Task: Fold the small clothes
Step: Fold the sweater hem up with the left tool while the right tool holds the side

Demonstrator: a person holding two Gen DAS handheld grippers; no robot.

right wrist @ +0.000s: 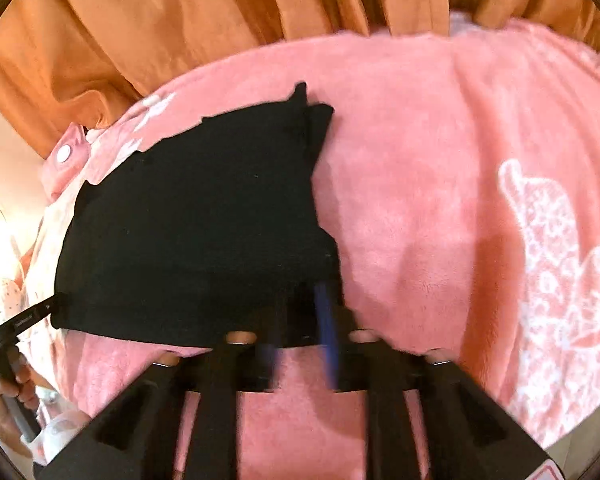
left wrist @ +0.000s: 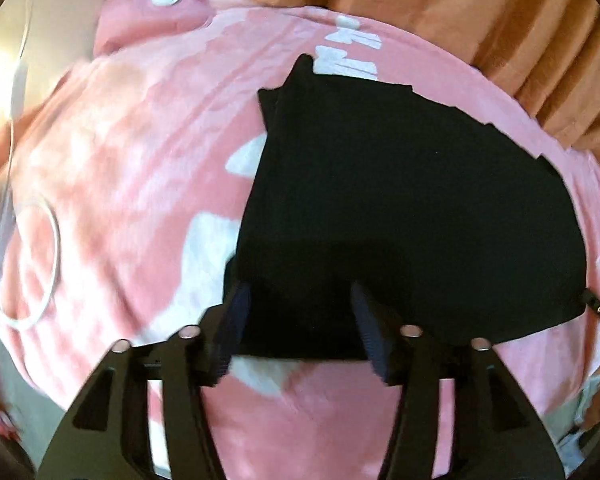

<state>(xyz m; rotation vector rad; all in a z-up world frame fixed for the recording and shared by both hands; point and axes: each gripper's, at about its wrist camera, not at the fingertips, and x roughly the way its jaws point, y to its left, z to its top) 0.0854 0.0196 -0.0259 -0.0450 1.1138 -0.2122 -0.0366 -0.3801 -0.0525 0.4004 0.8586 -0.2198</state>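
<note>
One fold is laid in black garment (left wrist: 412, 216); left gripper (left wrist: 300, 328) and right gripper (right wrist: 300, 344) are released at 6 o'clock hem; further folds judged left.

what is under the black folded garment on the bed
The black folded fabric garment lies flat on a pink fleece blanket with white patterns, which shows all around it. White print shapes run partly under its edge; whatever else lies beneath it is covered.

No words or numbers clear enough to read. White marks on pink blanket (left wrist: 120, 160) too blurry. Tiny print on black tool bar (right wrist: 24, 322) too small.
</note>
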